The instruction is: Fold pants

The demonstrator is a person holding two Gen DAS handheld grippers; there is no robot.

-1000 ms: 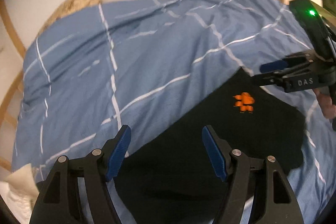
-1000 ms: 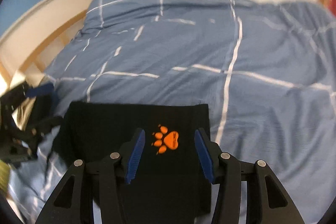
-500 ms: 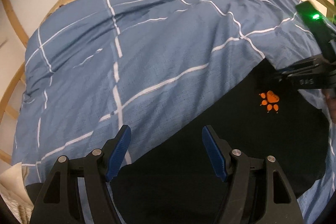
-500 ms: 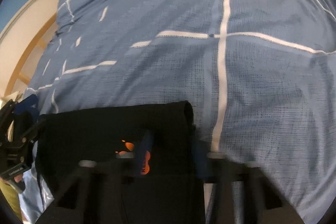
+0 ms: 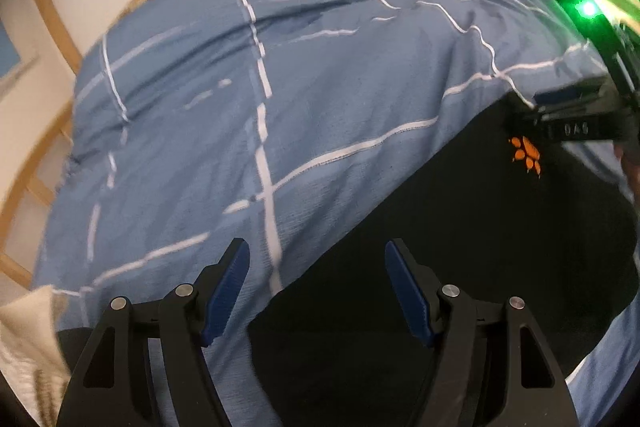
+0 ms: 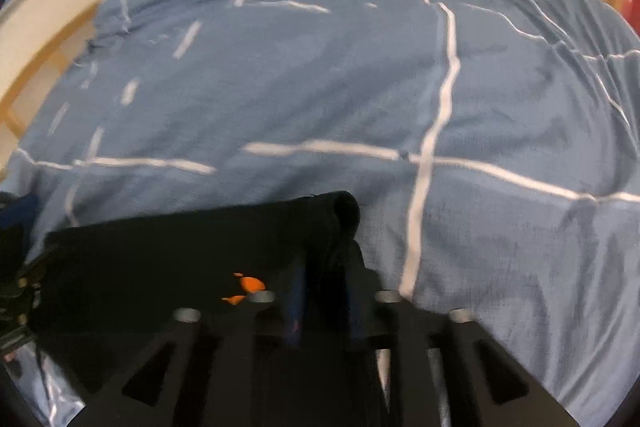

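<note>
Black pants (image 5: pixel 460 227) lay on a blue checked duvet (image 5: pixel 280 107), just ahead of the left gripper (image 5: pixel 316 275), whose jaws stood wide apart. The right gripper (image 6: pixel 324 291) pinched the pants' far corner.

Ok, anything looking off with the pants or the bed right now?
Nothing damaged. The right gripper pinches a bunched corner of the black pants, so that edge is rumpled; the left gripper is open over the blue duvet.
</note>
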